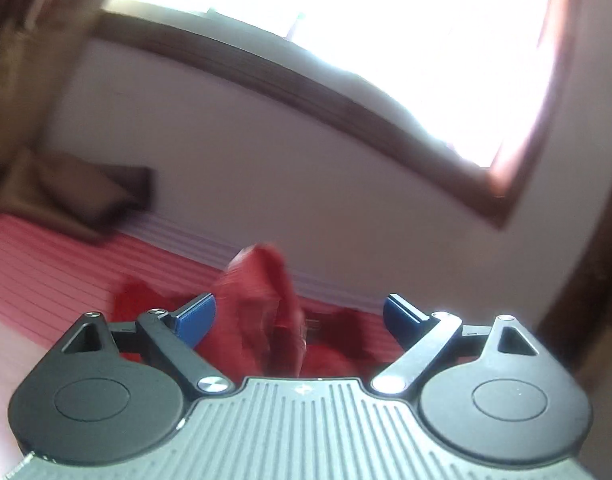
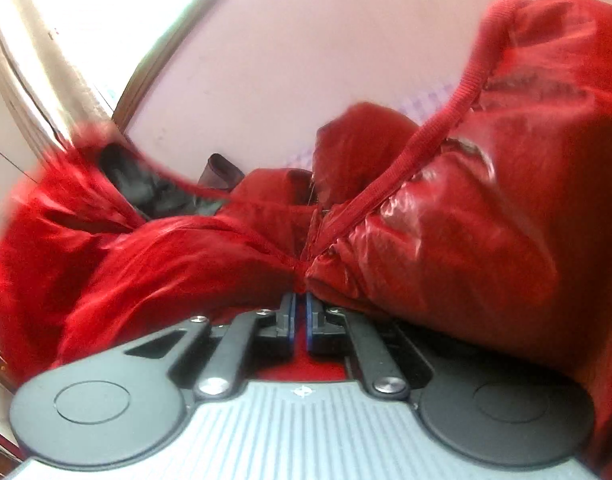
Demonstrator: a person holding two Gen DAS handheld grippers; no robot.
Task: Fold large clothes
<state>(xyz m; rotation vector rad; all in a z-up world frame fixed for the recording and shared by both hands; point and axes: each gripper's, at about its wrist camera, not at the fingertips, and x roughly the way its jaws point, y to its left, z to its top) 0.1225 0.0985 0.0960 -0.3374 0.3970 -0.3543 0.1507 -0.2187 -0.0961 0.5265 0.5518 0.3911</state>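
A shiny red padded jacket (image 2: 486, 200) fills the right wrist view, bunched, with a ribbed red band (image 2: 438, 124) running across it and dark lining (image 2: 145, 188) showing at the left. My right gripper (image 2: 300, 300) is shut on a pinch of the jacket's fabric. In the left wrist view the jacket (image 1: 261, 292) lies crumpled on the bed, one blurred fold standing up between my fingers. My left gripper (image 1: 299, 308) is open, its blue pads (image 1: 195, 316) wide apart and clear of the cloth.
The bed has a red striped sheet (image 1: 45, 264) and a brown pillow (image 1: 77, 196) at its far left. Behind it are a pale wall (image 1: 265, 160), a bright wood-framed window (image 1: 386, 40) and a tan curtain (image 1: 25, 40).
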